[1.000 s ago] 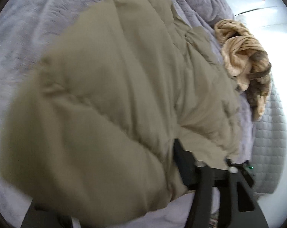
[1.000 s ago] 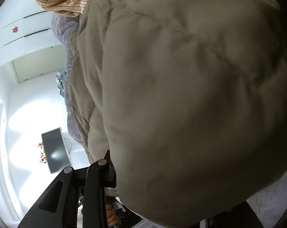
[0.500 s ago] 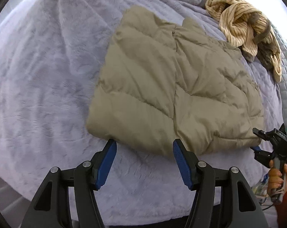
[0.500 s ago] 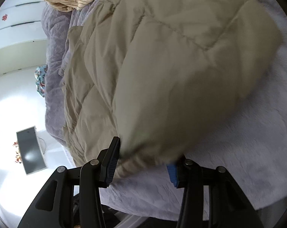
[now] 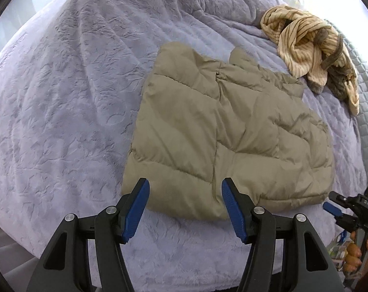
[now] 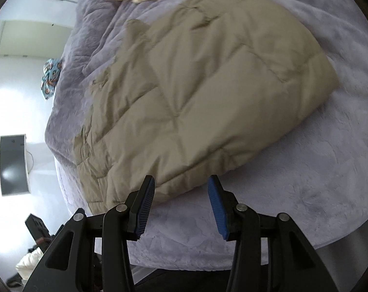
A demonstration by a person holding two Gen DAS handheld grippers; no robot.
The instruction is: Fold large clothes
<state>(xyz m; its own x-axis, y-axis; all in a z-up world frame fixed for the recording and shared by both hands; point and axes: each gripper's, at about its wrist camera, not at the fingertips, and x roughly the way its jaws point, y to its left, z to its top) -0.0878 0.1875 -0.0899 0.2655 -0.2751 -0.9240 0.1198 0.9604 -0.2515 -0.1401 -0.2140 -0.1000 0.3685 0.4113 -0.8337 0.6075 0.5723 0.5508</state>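
A khaki quilted puffer jacket (image 5: 227,133) lies folded in a flat rectangle on the lilac plush blanket (image 5: 74,97) of a bed. My left gripper (image 5: 185,206) hovers open above the jacket's near edge, its blue pads apart and empty. In the right wrist view the same jacket (image 6: 196,92) spreads away from my right gripper (image 6: 181,199), which is open with nothing between its pads, just short of the jacket's near hem. The right gripper (image 5: 339,206) also shows at the lower right of the left wrist view, held by a hand (image 5: 354,253).
A crumpled tan striped garment (image 5: 310,46) lies on the bed beyond the jacket's far right corner. A patterned blue cloth (image 6: 51,77) hangs off the bed's side. A dark monitor (image 6: 13,164) stands by the white wall. The bed edge drops off just below both grippers.
A second ago the jacket filled both views, bunched close to the grippers. Now it lies flat on the bed, and both grippers have let go and pulled up and back from it.
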